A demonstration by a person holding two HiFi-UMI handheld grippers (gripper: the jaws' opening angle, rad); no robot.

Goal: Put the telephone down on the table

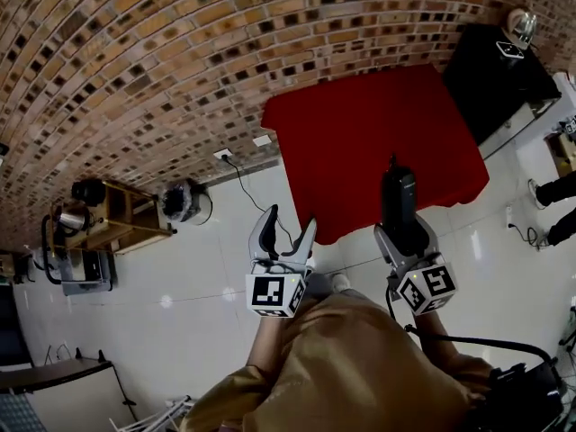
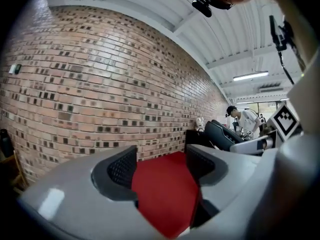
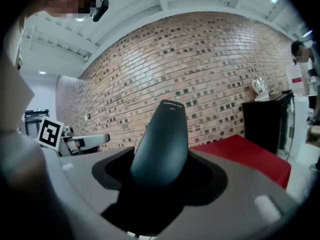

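My right gripper (image 1: 400, 234) pinched the telephone (image 1: 399, 196) by its lower end, long axis pointing ahead at the red tabletop (image 1: 360, 124). That hand seemed the nearer. My left gripper (image 1: 290, 221) stood spread and empty. Only the head view showed the tabletop's near edge; the right gripper view showed the clamp itself.

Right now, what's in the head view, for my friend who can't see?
The right gripper holds a black phone, near a red table. The left gripper beside it is open and empty. A brick wall stands behind the table.
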